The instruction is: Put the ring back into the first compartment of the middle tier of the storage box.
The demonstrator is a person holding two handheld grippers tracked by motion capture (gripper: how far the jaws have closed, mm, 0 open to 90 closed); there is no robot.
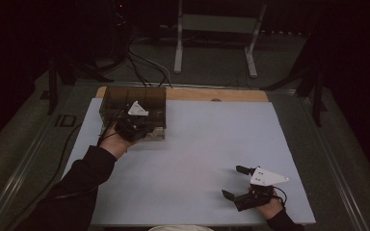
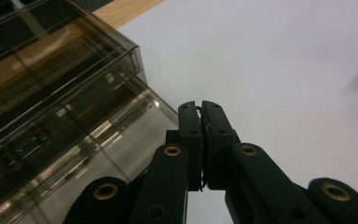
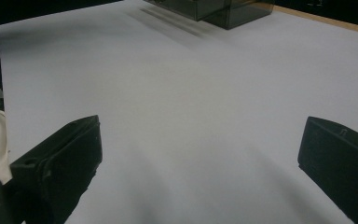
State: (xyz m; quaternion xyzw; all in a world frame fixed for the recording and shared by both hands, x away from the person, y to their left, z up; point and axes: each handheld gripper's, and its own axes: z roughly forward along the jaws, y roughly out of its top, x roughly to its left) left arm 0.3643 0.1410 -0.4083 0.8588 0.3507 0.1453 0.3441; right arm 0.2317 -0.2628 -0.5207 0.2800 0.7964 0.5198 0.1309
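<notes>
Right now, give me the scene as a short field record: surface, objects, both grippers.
surface: white sheet covering a wooden table
object: smoky clear plastic drawer box at the sheet's far left corner
left gripper: jaws pressed together, something thin and dark between the tips, too small to identify; right beside the box
right gripper: jaws wide apart, nothing between them, over bare sheet near the front right
floor: cables and a metal stand beyond the table

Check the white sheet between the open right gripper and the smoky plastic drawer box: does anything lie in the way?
Nothing visible does. The white sheet is bare from the right gripper to the drawer box. The left gripper, jaws closed, sits at the box's near corner.
</notes>
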